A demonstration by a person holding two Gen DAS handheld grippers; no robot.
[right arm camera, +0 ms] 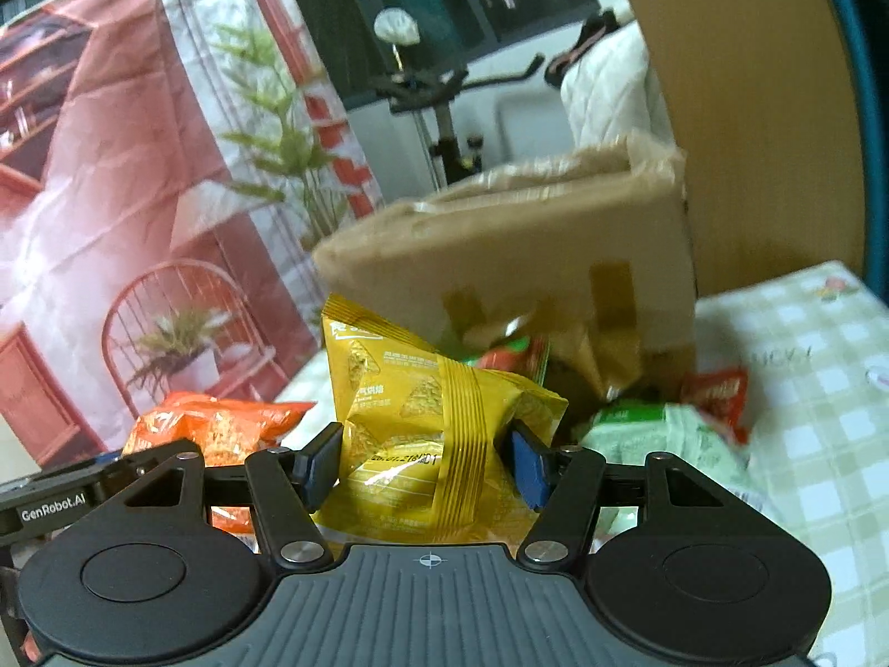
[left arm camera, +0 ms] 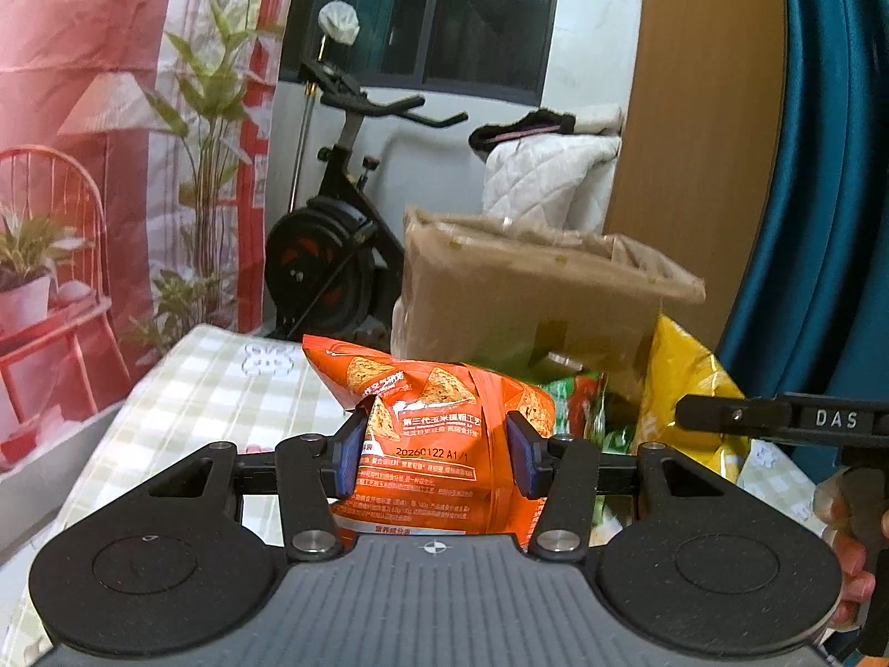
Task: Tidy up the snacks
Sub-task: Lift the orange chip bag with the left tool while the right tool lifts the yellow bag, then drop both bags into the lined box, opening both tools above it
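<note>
My left gripper point(left arm camera: 439, 456) is shut on an orange chip bag point(left arm camera: 433, 433), its blue pads pinching the bag's sides above the checked tablecloth point(left arm camera: 183, 389). My right gripper point(right arm camera: 425, 464) is shut on a yellow chip bag point(right arm camera: 422, 417) in the same way. The yellow bag point(left arm camera: 683, 389) also shows at the right of the left wrist view, and the orange bag point(right arm camera: 216, 428) at the left of the right wrist view. Behind both stands an open cardboard box point(left arm camera: 528, 289) point(right arm camera: 517, 255). Green and red snack packs point(right arm camera: 661, 422) lie at its foot.
An exercise bike point(left arm camera: 339, 211) stands behind the table by a window. A printed red backdrop point(left arm camera: 83, 139) hangs at the left. A wooden panel point(left arm camera: 694, 111) and a blue curtain point(left arm camera: 817, 194) are at the right. A hand point(left arm camera: 850, 544) holds the right gripper's handle.
</note>
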